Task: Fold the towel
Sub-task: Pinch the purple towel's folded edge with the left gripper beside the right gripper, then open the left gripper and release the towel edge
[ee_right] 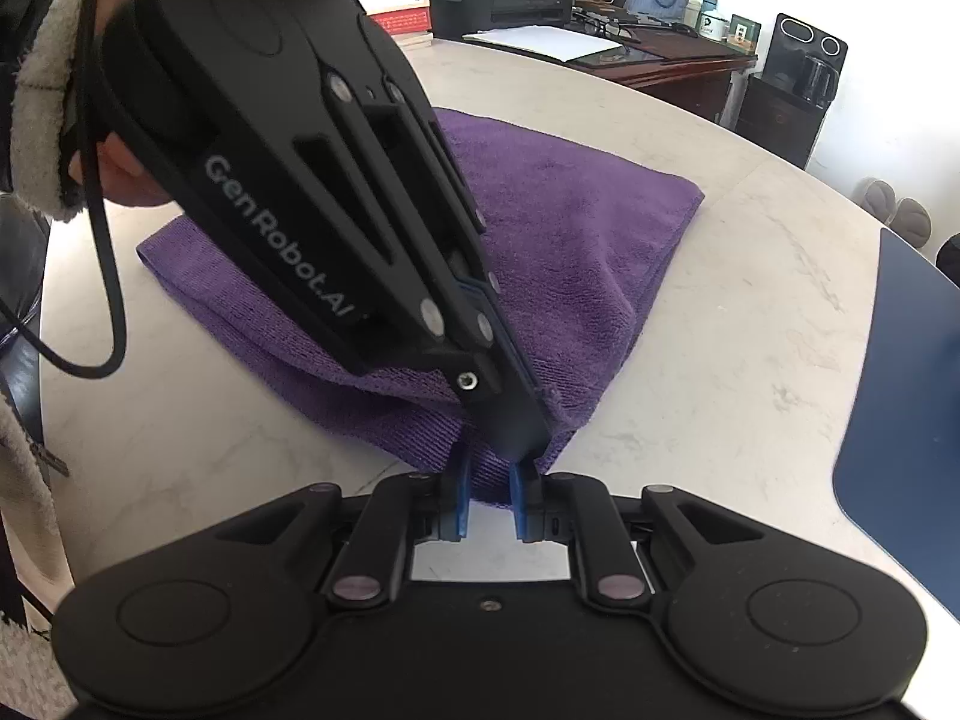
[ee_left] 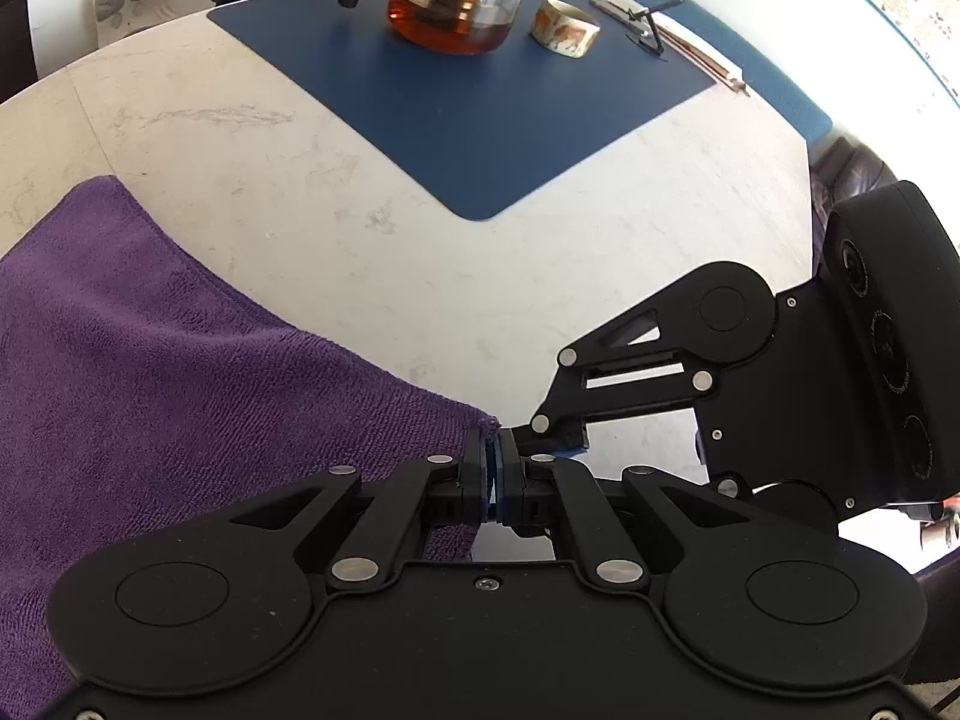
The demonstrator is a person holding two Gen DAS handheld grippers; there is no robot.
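Observation:
A purple towel [ee_left: 150, 360] lies folded on the pale round table [ee_left: 252, 138]; its near corner is lifted a little. My left gripper [ee_left: 493, 465] is shut on that corner, and cloth runs into the closed pads. In the right wrist view the left gripper [ee_right: 516, 447] slants down from the upper left onto the towel [ee_right: 570, 228], with a hand [ee_right: 120, 174] holding it. My right gripper [ee_right: 489, 501] has its blue pads [ee_right: 461, 501] pressed on the same towel corner, which fills the narrow gap. The right gripper [ee_left: 555, 444] touches the left one's tip from the right.
A blue mat [ee_left: 480, 120] lies on the far half of the table, bearing a glass teapot [ee_left: 456, 6], a patterned tape roll [ee_left: 564, 30] and a pen on paper [ee_left: 654, 18]. The mat's edge [ee_right: 900, 390] is right of the towel. A black cable [ee_right: 102, 276] hangs at left.

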